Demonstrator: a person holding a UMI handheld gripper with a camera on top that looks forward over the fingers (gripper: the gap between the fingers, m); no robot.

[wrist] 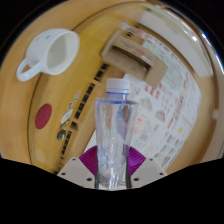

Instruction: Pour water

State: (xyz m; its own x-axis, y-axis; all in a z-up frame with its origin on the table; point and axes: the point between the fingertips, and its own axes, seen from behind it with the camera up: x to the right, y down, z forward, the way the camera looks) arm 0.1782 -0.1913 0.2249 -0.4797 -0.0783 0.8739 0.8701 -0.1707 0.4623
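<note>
Gripping the water bottle (113, 135) upright in my gripper (111, 166); the white mug (48, 52) sits beyond on the counter (25, 100).

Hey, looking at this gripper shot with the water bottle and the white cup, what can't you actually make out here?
- Bottle: its base is hidden between the fingers of the hand-held gripper; water level unreadable through clear plastic.
- White cup: tilted view, contents not discernible.
- Printed sheet: text too small and blurred.
- Small dark red disc: identity unclear.
</note>
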